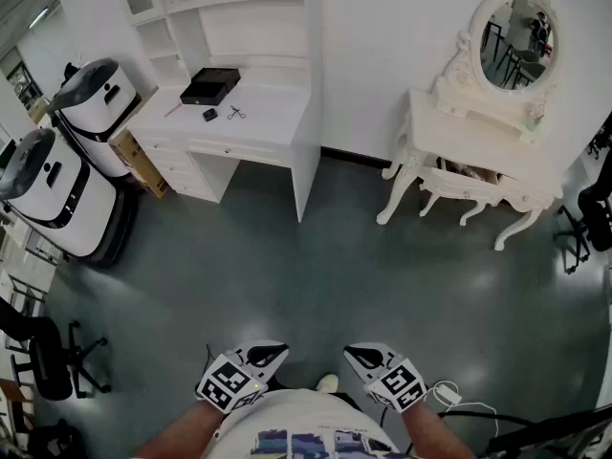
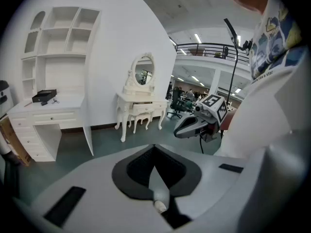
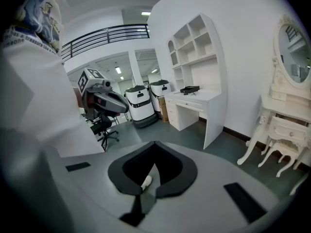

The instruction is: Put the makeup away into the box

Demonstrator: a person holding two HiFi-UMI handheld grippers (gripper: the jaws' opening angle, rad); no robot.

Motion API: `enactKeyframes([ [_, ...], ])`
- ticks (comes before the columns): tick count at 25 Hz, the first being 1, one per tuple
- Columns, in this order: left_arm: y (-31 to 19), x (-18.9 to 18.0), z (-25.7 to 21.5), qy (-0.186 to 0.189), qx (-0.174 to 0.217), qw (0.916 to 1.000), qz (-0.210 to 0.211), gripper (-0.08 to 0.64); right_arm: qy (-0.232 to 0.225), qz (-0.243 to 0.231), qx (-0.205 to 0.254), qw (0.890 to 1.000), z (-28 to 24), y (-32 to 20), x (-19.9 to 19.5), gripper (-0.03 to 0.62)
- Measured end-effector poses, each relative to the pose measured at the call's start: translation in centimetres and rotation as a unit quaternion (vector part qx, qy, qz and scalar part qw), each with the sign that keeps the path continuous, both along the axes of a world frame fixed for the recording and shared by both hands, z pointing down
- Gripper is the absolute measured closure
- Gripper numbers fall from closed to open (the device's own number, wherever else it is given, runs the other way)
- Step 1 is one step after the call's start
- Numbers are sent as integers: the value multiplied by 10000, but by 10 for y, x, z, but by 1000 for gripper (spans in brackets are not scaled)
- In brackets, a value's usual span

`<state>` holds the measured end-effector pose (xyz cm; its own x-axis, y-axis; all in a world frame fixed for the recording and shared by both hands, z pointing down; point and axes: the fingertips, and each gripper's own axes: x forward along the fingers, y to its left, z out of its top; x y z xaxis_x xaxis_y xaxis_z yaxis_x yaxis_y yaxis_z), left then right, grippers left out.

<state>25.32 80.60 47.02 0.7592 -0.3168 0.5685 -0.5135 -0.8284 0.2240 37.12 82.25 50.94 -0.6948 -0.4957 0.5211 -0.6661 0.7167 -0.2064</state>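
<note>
A black box (image 1: pixel 210 85) lies open on the white desk (image 1: pixel 273 122) at the far left, with a small dark item (image 1: pixel 209 115) and a scissor-like tool (image 1: pixel 235 113) beside it. The box (image 2: pixel 43 95) also shows far off in the left gripper view, and the same box (image 3: pixel 189 89) in the right gripper view. My left gripper (image 1: pixel 271 354) and right gripper (image 1: pixel 360 355) hang close to my body, far from the desk. The left gripper (image 2: pixel 154 149) is shut and empty. The right gripper (image 3: pixel 155 147) also has its jaws together with nothing held.
A white vanity table (image 1: pixel 478 161) with an oval mirror (image 1: pixel 516 41) stands at the right. Two white machines (image 1: pixel 57 175) stand left of the desk. Office chairs (image 1: pixel 48 361) are at the lower left, and a white cable (image 1: pixel 449 395) lies on the grey floor.
</note>
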Motion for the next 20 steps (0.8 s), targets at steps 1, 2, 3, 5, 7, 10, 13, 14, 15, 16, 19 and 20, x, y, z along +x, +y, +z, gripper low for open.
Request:
enactKeyframes([
  [1,-2,-5,-3,70,17,10000,25,546,59,-14,25,10000,-2,-1,-7,568],
  [2,-4,-11,-5,133,34,9999,46,546,112,-27,49,9999,-4,-3,-14,568],
  [3,-7,-17,-7,181,53,9998,57,546,153,-36,74,9998,-6,-5,-21,568],
  [5,-15,-33,-11,260,97,9996,14,546,197,-40,131,9997,-11,-15,-35,568],
  [7,-27,-49,-16,408,129,9990,-115,546,246,-63,180,9995,-17,-27,-50,568],
  [10,-44,-78,-23,661,175,9971,-348,546,349,-206,231,9989,-22,-44,-81,568],
  [13,-56,-111,-26,829,119,9950,-535,546,427,-378,231,9981,-26,-60,-117,568],
  [14,-62,-122,-28,862,114,9947,-555,546,442,-405,237,9979,-29,-68,-129,568],
  [15,-68,-134,-29,877,120,9945,-558,546,451,-418,241,9978,-31,-76,-141,568],
  [16,-72,-146,-30,877,133,9945,-561,546,454,-425,239,9978,-31,-83,-152,568],
  [19,-81,-185,-28,775,226,9947,-632,546,475,-418,246,9977,-29,-101,-187,566],
  [20,-84,-199,-27,720,261,9949,-663,546,484,-425,260,9976,-27,-108,-200,565],
])
